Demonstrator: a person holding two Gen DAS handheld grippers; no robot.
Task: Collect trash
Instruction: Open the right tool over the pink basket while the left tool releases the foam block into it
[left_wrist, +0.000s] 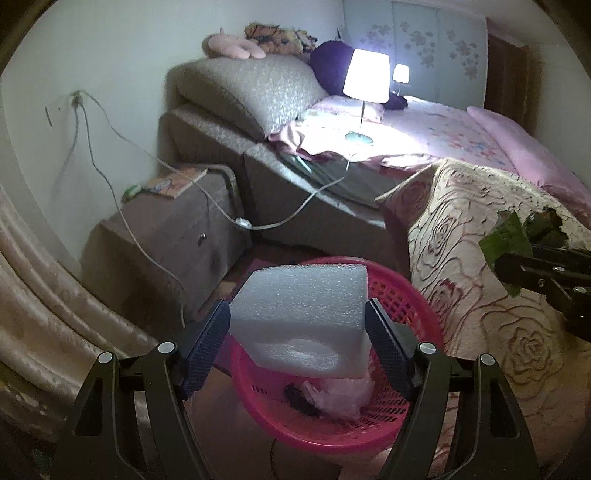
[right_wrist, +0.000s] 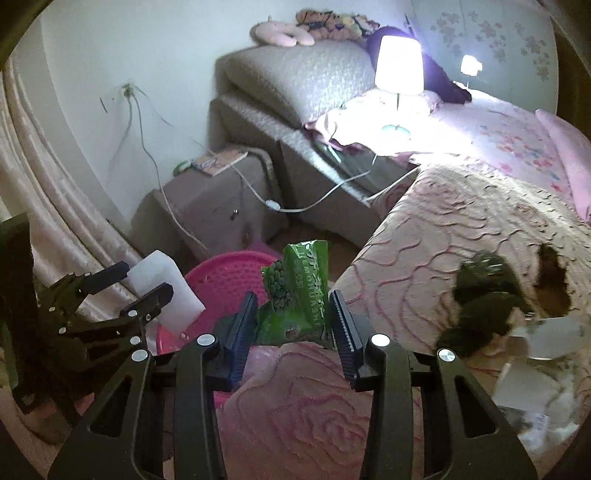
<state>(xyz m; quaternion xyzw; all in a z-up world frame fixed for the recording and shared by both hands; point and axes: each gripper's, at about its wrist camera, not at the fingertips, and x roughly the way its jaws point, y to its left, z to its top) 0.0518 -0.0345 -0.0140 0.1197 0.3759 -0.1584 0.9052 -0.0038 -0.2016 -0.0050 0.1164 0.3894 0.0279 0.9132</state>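
Two hand-held grippers work beside a bed. The left gripper (left_wrist: 297, 325), its jaws set wide, clamps a white foam block (left_wrist: 301, 317) directly above a pink basket (left_wrist: 410, 306) on the floor. The basket holds pinkish plastic and something dark, too dim to identify. The right gripper (right_wrist: 293, 319), nearly closed, pinches a green snack wrapper (right_wrist: 299, 291) over the rose-patterned bedspread (right_wrist: 443, 229), near the basket.

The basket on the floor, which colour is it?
Pink basket, seen best in the left wrist view.
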